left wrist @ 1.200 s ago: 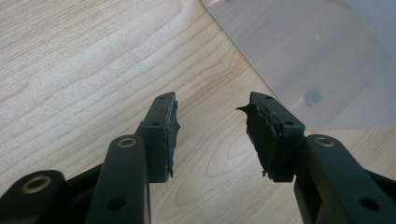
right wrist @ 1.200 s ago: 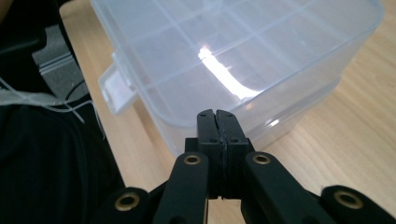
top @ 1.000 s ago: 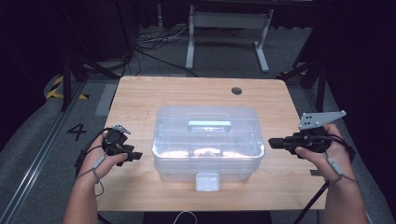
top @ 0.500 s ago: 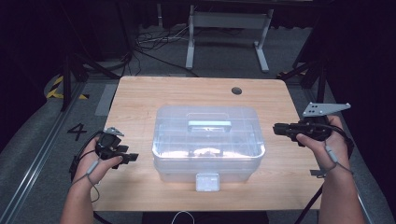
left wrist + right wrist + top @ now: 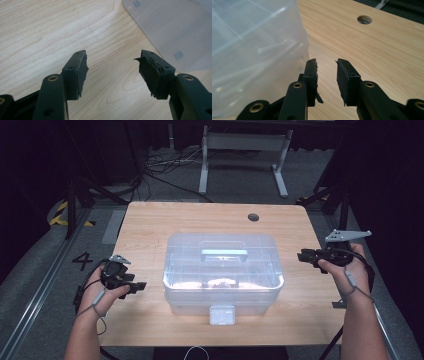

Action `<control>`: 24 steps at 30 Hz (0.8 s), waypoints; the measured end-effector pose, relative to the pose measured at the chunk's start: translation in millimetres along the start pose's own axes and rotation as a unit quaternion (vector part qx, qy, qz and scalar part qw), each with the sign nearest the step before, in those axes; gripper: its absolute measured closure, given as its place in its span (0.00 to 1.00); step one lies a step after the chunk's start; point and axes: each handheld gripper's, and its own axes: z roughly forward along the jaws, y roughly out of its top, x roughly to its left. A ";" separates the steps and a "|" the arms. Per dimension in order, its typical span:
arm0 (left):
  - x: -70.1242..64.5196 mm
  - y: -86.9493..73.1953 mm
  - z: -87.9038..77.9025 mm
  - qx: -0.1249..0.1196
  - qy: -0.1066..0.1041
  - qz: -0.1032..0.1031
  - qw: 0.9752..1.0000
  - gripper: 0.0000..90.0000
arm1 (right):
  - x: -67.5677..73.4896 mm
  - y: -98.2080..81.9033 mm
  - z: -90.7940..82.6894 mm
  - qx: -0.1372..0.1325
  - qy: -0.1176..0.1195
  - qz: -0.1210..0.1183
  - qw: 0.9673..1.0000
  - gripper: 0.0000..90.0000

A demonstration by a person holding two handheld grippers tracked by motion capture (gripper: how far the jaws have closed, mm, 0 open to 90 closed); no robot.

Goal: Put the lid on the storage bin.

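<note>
A clear plastic box (image 5: 222, 270) with a lid, a pale blue handle (image 5: 224, 254) and a front latch (image 5: 222, 314) stands mid-table. Its corner shows in the left gripper view (image 5: 175, 30) and its wall in the right gripper view (image 5: 249, 55). My left gripper (image 5: 141, 285) hovers left of the box, jaws open over bare wood (image 5: 112, 72); they have just been opening, with nothing between them. My right gripper (image 5: 302, 255) is off the box's right side, jaws apart (image 5: 326, 75) and just opening, nothing between them.
The wooden table (image 5: 150, 225) has a round cable hole (image 5: 253, 217) at its far right, also in the right gripper view as a hole (image 5: 364, 19). Beyond the table stand a metal frame (image 5: 240, 150) and floor cables. Bare wood lies on both sides of the box.
My right gripper has drawn away from the box to the right and its jaws have parted. My left gripper has shifted slightly toward the near edge.
</note>
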 end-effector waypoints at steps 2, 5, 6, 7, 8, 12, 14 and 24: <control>-0.1 0.9 0.1 -0.001 -0.002 0.000 1.000 0.44 | -5.5 -4.6 2.3 0.005 -0.012 -0.002 1.000 0.76; -0.5 3.6 2.4 -0.003 -0.005 -0.001 1.000 0.44 | -14.1 -12.5 6.1 0.011 -0.016 0.013 1.000 0.76; -0.5 3.6 2.4 -0.003 -0.005 -0.001 1.000 0.44 | -14.1 -12.5 6.1 0.011 -0.016 0.013 1.000 0.76; 0.2 4.1 3.1 -0.002 -0.003 0.000 1.000 0.44 | -16.4 -15.0 7.7 0.014 -0.017 0.017 1.000 0.75; 0.9 4.3 3.7 -0.001 -0.002 -0.001 1.000 0.44 | -21.2 -19.9 10.7 0.017 -0.019 0.024 0.999 0.74; 3.7 4.8 4.9 -0.004 0.004 -0.004 1.000 0.44 | -26.1 -25.2 13.7 0.019 -0.020 0.034 0.999 0.73; 4.6 4.6 4.9 -0.003 0.005 -0.006 1.000 0.44 | -29.5 -28.4 16.1 0.021 -0.020 0.038 0.999 0.72; 9.8 2.7 9.4 0.003 0.017 -0.016 1.000 0.44 | -39.9 -42.5 33.3 0.043 -0.015 0.041 0.998 0.62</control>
